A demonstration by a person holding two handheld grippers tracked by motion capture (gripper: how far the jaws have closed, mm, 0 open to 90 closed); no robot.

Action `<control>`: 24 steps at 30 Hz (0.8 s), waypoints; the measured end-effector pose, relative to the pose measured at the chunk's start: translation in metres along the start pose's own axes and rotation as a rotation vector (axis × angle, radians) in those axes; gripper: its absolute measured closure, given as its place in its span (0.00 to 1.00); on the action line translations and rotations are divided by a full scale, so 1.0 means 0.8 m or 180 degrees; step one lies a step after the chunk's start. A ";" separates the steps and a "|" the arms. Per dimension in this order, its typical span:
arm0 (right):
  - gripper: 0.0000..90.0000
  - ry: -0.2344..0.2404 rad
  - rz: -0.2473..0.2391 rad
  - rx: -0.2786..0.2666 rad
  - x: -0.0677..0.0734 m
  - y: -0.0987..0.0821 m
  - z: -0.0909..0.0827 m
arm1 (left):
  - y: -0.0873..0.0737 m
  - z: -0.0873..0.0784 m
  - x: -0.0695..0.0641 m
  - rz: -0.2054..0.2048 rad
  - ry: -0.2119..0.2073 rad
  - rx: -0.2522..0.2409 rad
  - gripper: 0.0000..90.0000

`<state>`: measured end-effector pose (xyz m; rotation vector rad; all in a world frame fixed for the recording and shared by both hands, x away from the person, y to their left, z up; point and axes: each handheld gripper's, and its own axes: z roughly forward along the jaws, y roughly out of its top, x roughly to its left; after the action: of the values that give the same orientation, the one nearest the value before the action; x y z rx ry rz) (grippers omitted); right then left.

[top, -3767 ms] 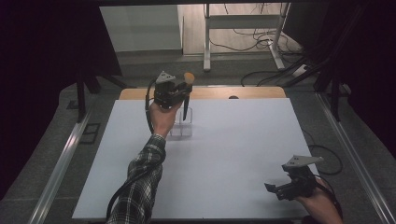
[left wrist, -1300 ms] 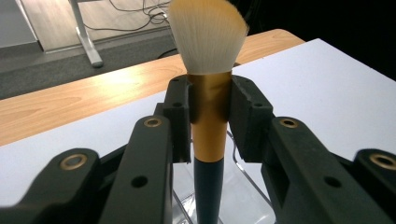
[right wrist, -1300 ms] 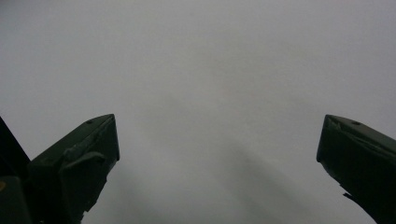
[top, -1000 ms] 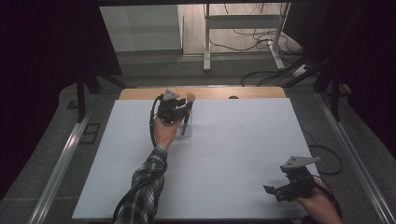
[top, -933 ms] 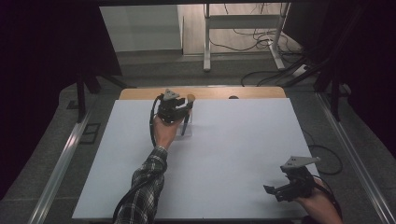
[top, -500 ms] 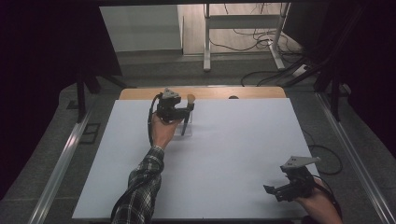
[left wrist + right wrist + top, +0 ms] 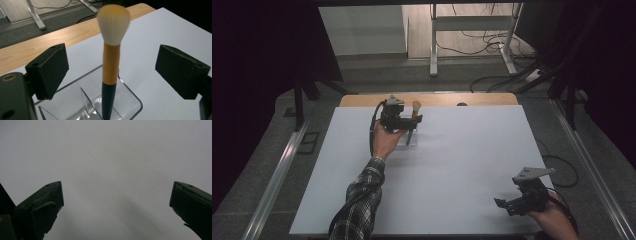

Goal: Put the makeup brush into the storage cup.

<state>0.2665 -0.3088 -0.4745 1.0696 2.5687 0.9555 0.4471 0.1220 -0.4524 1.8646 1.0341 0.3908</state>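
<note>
A makeup brush (image 7: 111, 57) with a cream-tipped head, an orange ferrule and a dark handle stands upright in a clear acrylic holder (image 7: 130, 100). My left gripper (image 7: 112, 67) is open, with one jaw on each side of the brush and neither touching it. Its jaws have just been opening. In the high view the left gripper (image 7: 404, 122) is at the far middle of the white board, with the brush (image 7: 415, 107) beside it. My right gripper (image 7: 507, 205) rests near the front right corner. It is open over bare white surface, and nothing is between its fingertips (image 7: 52, 195).
The white board (image 7: 462, 160) covers most of the table. A strip of bare wood (image 7: 362, 100) shows along its far edge, with a small dark mark (image 7: 462, 104) on it. Metal rails run along both sides, and cables and a stand lie beyond.
Since the oldest frame the left hand has come down, bringing the brush to the holder. Over the last second both hands have stayed put, and the brush now stands free of the jaws.
</note>
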 end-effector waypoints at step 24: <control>0.00 -0.0009 0.0021 0.0002 0.000 0.000 0.000 | 0.000 -0.009 -0.003 0.0075 -0.0192 0.0249 0.03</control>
<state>0.2665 -0.3089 -0.4744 1.0796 2.5649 0.9542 0.4408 0.1245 -0.4482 1.9481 1.0001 0.3099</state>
